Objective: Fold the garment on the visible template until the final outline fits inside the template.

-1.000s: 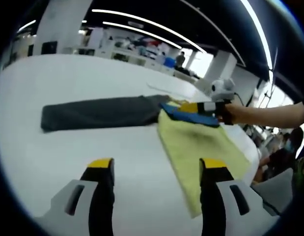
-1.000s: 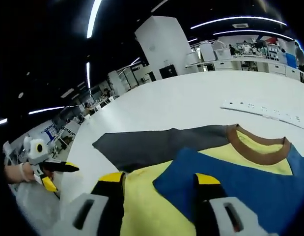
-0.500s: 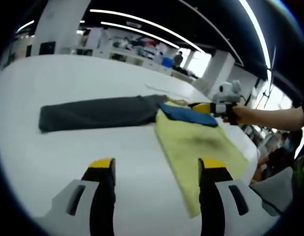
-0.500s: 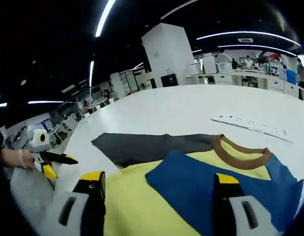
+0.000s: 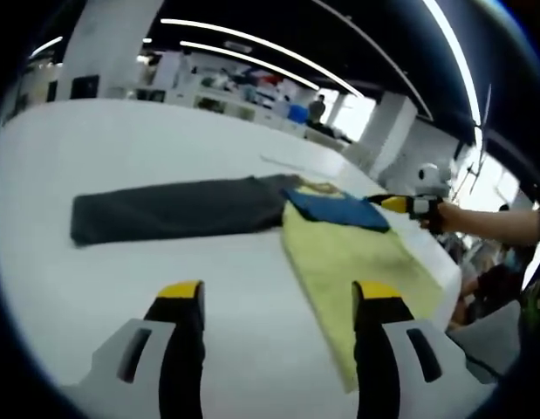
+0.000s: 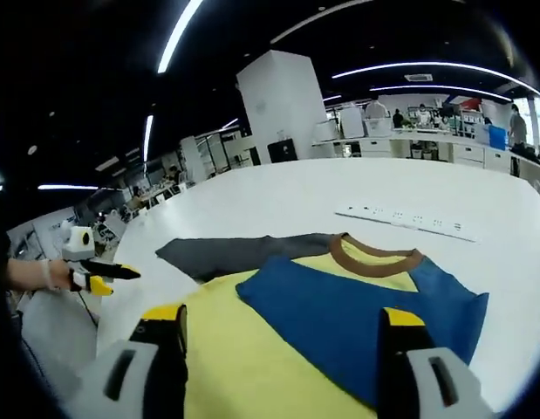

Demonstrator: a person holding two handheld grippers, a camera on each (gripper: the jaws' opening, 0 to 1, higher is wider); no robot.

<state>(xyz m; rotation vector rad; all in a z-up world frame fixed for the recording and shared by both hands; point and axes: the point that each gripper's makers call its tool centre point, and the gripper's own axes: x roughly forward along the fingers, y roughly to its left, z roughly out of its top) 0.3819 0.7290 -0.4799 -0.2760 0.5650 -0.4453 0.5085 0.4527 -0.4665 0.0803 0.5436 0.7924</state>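
Shirt [image 6: 339, 305] lies flat on the white table [image 5: 121, 148], yellow body with a blue sleeve folded across the chest, brown collar [image 6: 374, 253] at the top end; a grey sleeve [image 5: 174, 205] sticks out straight to one side, unfolded. Can't make out a template outline on the table. Left gripper [image 5: 278, 301] has its jaws wide apart with nothing between them, hovering above bare table short of the yellow hem. Right gripper [image 6: 283, 323] is also spread wide and empty, above the yellow and blue cloth, not touching as far as I can tell. Likely next step: fold the grey sleeve in over the body. To do it well, pinch only the sleeve layer near its cuff end, lift just enough to clear the table, carry it across so it lands over the blue one, and use the other gripper to pin the shoulder so the body doesn't drag. Keep edges square, then fold the hem up. Counts: one shirt, two sleeves (one folded, one out), two grippers, one white power strip [image 6: 400, 218] beyond the collar.
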